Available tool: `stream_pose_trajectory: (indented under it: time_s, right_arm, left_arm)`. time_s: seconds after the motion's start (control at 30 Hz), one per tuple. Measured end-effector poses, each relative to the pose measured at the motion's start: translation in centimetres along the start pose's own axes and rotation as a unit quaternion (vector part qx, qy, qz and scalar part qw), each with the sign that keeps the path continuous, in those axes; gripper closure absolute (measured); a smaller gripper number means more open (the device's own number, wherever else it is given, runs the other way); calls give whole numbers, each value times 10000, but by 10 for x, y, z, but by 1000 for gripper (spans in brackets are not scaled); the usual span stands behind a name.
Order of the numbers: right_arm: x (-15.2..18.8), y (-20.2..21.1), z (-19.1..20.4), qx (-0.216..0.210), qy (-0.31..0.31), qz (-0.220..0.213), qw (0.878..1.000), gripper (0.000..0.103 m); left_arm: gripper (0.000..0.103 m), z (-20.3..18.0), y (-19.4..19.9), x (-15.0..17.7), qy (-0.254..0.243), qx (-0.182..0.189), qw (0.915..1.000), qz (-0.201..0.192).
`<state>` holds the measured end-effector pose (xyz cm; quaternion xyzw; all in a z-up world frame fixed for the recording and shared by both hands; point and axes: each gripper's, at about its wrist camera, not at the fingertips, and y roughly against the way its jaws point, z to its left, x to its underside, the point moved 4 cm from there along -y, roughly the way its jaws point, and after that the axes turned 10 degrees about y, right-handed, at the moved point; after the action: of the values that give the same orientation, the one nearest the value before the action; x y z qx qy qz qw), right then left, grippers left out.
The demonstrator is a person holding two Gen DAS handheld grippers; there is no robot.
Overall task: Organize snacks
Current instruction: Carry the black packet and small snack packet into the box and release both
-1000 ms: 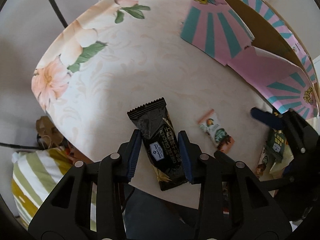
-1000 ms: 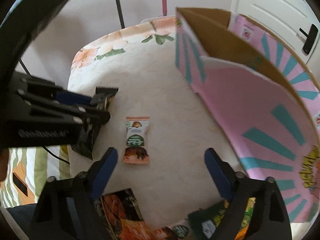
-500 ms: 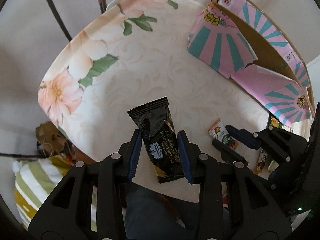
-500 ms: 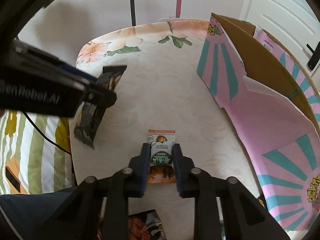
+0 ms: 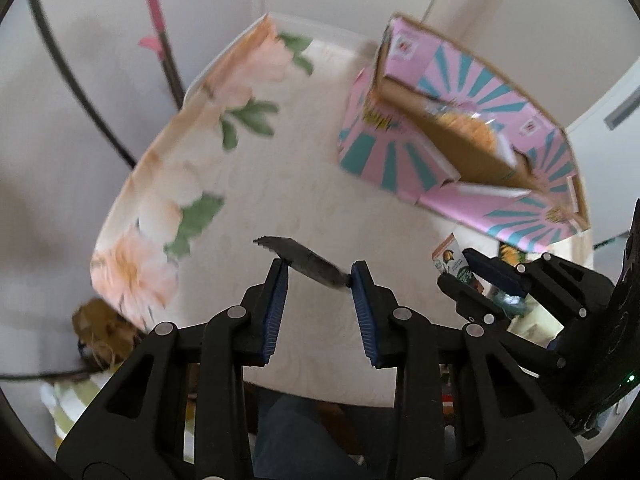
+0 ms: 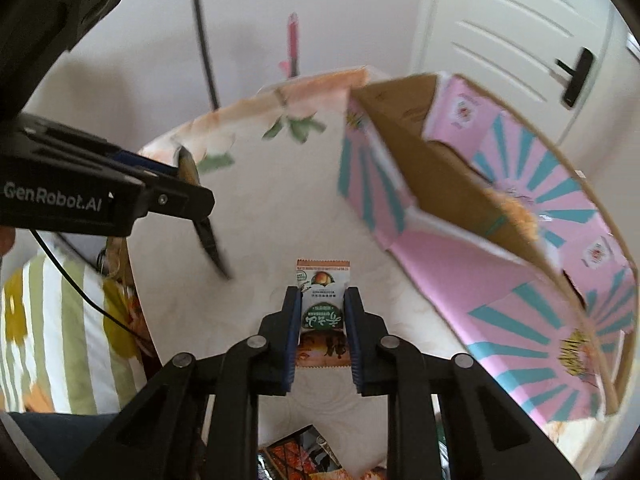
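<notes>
The left hand-held gripper [image 5: 319,280] is clamped on a black cheese-cracker packet [image 5: 306,266], which hangs twisted edge-on between its blue pads above the desk [image 5: 256,184] with its floral cloth. The right hand-held gripper [image 6: 322,312] is closed on a small orange-and-green snack packet [image 6: 323,304], also above the cloth. The pink-and-teal cardboard box [image 6: 500,216] stands open on the desk, to the right of both, with something orange inside.

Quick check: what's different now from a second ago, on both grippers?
The right gripper, open a second ago, has closed its jaws on the small orange snack packet and lifted it. The left gripper raised the black cracker packet, now twisted edge-on. The pink box stayed put on the floral tablecloth.
</notes>
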<state>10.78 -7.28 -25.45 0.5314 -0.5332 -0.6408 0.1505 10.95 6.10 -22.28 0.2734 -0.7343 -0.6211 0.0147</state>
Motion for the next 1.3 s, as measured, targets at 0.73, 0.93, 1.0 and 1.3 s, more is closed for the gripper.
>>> stream_pose_trajectory:
  time_s: [0.73, 0.93, 1.0, 1.3]
  right_arm:
    - [-47, 90, -51, 1130, -1855, -740, 9733, 83]
    - [-51, 115, -92, 1467, -2314, -830, 9581, 83]
    - [-50, 119, -109, 1612, -2430, -776, 9534, 83]
    - [-21, 106, -164, 1505, -2983, -490, 9413, 83]
  left_arm:
    - [77, -52, 83, -80, -1559, 1328, 9770, -589]
    - [77, -94, 89, -102, -1926, 1604, 9657, -677]
    - [76, -108, 83, -108, -1981, 1669, 9635, -677]
    - [77, -150, 21, -117, -1976, 1503, 9684, -243]
